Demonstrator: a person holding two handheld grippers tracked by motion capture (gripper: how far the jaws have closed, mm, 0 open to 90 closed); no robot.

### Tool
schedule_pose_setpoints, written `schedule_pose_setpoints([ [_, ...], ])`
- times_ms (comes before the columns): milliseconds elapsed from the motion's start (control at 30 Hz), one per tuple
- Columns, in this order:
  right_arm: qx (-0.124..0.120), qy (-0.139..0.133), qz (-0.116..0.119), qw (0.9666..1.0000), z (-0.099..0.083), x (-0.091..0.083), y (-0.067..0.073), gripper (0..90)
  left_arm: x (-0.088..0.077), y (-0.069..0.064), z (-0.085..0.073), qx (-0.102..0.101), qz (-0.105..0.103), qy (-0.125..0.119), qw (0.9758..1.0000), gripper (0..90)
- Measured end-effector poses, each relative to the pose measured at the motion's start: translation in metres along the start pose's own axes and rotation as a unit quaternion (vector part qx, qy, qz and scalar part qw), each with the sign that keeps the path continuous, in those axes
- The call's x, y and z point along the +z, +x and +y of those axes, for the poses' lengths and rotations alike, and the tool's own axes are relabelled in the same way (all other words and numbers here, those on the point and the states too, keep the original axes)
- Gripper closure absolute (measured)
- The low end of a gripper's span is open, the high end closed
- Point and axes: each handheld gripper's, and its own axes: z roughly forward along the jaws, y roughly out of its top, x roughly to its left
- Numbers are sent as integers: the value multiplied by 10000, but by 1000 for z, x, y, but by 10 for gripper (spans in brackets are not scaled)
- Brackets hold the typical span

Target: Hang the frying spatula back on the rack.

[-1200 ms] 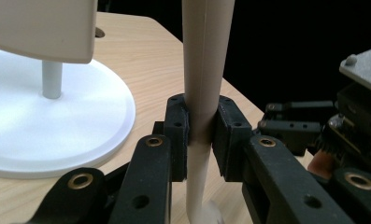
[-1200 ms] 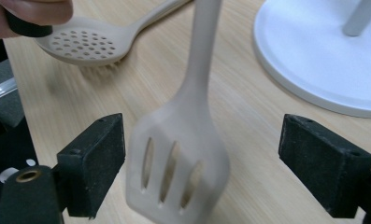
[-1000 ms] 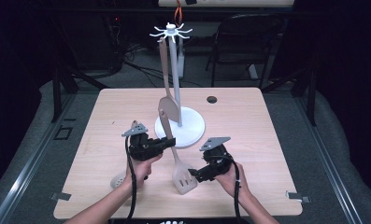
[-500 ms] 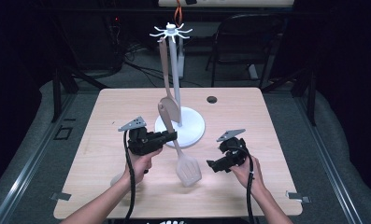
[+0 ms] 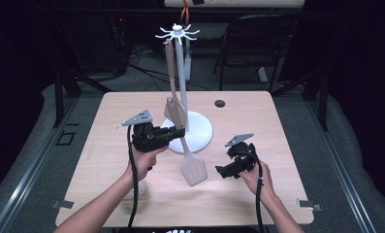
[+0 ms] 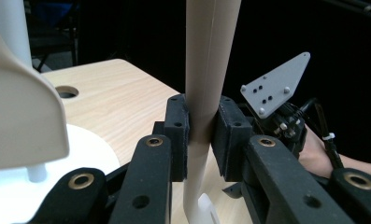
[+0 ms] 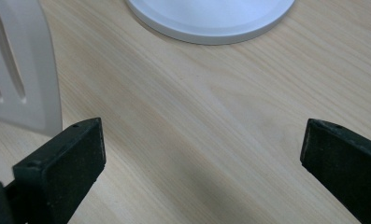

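My left gripper point(image 5: 177, 132) is shut on the handle of a beige slotted spatula point(image 5: 193, 168), whose blade hangs low over the table in front of the rack. In the left gripper view, the left gripper point(image 6: 202, 135) has both pads pressed on the spatula handle point(image 6: 206, 70). A white utensil rack point(image 5: 180, 73) stands on a round base point(image 5: 200, 133), and a second beige turner point(image 5: 173, 109) hangs from its top hooks. My right gripper point(image 5: 222, 171) is open to the right of the blade, nothing between its jaws. In its own view the right gripper point(image 7: 202, 154) hovers over bare wood, with the spatula blade point(image 7: 19, 70) at the left.
The wooden table point(image 5: 277, 145) has a small round hole point(image 5: 220, 103) behind the rack base. A white utensil point(image 5: 137, 190) lies partly under the left forearm near the front edge. Dark floor, a chair and cables lie beyond the table.
The left gripper has risen with the spatula, lifting its blade from the table. The right gripper has drawn away to the right of the blade.
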Motion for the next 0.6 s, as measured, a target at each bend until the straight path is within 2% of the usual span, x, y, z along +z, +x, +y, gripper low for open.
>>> schedule_pose_setpoints([
  [267, -6, 12, -19, 10000, 0, 0, -1, 0, 2, 4, 14, 191, 108, -12, 9998, 773],
  [467, 34, -12, 53, 10000, 0, 0, -1, 0, 4, 7, 24, 236, 189, -20, 9995, 773],
  [600, 1, 3, 19, 10000, 1, 1, -1, 0, 5, 10, 30, 328, 225, 5, 9992, 773],
])
